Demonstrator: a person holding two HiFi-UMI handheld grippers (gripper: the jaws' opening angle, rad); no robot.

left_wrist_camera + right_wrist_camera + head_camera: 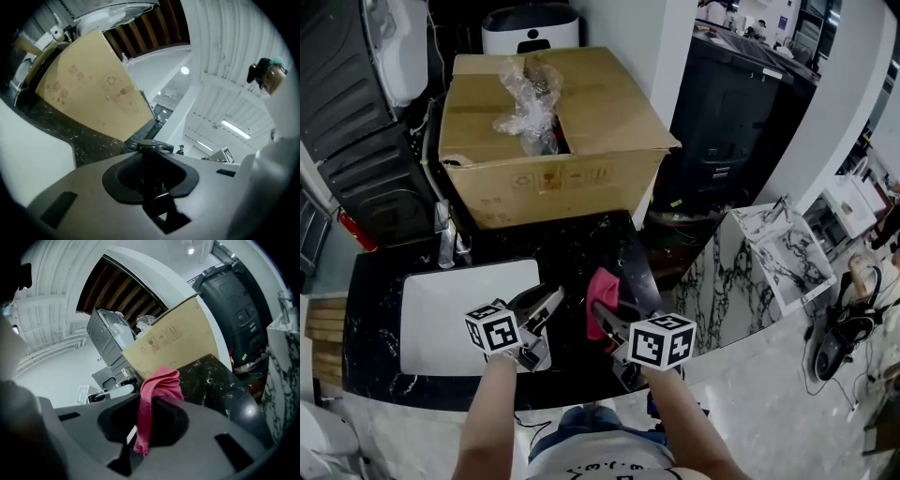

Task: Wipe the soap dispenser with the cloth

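In the left gripper view a black soap dispenser (151, 161) with a pump head stands between the jaws of my left gripper (152, 157), which press on it. In the head view that left gripper (546, 306) hovers over the black counter beside the sink, and the dark dispenser is hard to make out there. My right gripper (602, 317) is close to its right, shut on a pink cloth (601, 298). In the right gripper view the cloth (157, 383) bunches above the jaws of the right gripper (150, 404) and a strip hangs down between them.
A large open cardboard box (548, 141) with crumpled plastic wrap (530, 103) stands at the back of the black marble counter (581, 239). A white sink basin (455, 309) with a faucet (445, 242) lies at the left. A dark cabinet (731, 122) stands at the right.
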